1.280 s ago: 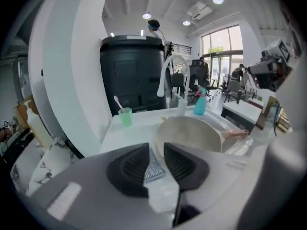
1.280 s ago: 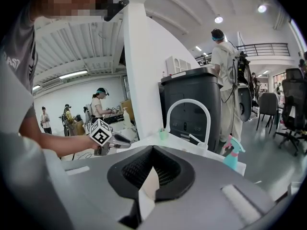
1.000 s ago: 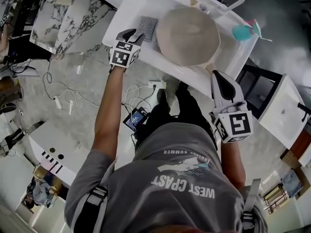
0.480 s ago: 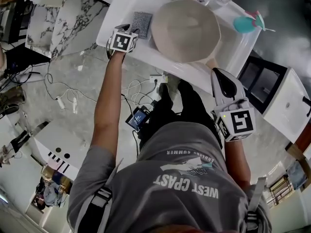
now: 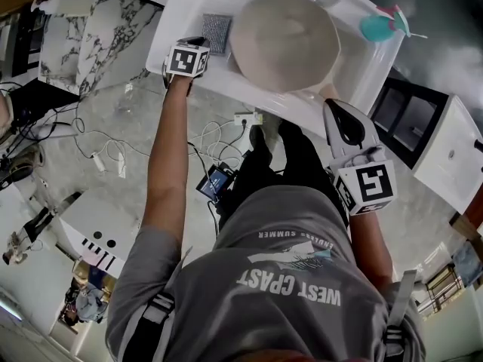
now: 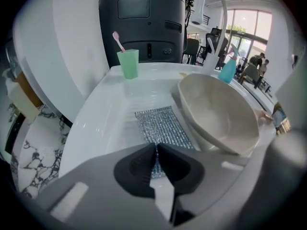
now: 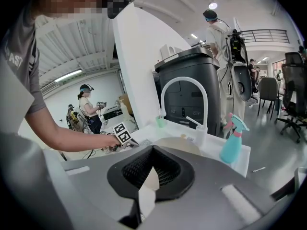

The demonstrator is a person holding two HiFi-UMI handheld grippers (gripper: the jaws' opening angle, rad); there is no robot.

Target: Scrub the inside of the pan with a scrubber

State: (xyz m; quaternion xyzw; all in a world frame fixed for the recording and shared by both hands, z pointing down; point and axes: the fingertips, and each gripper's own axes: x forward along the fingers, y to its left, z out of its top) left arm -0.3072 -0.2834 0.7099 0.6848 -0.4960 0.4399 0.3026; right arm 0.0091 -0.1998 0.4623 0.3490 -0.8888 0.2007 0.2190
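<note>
Left gripper: jaws have just been closing and are now clenched on the near edge of the scrubber; silver mesh shows in the slit between the pads; the rest of the scrubber lies flat on the floor of the white sink. The pan sits in the same sink, just right of the scrubber from the head view; it's tilted, with the beige inside facing up and toward the left gripper; can't tell whether its rim touches the scrubber. Right gripper is at the near-right side of the sink; jaws pinched on the pan's handle; a beige strip shows between the pads in the right gripper view; the gripper points over the pan toward the white arched faucet. A green cup holding a pink toothbrush stands at the far end of the sink, well apart from the scrubber; a teal spray bottle stands on the sink's right end; a dark bin-like unit is behind the cup. The scrubber is not yet inside the pan.
</note>
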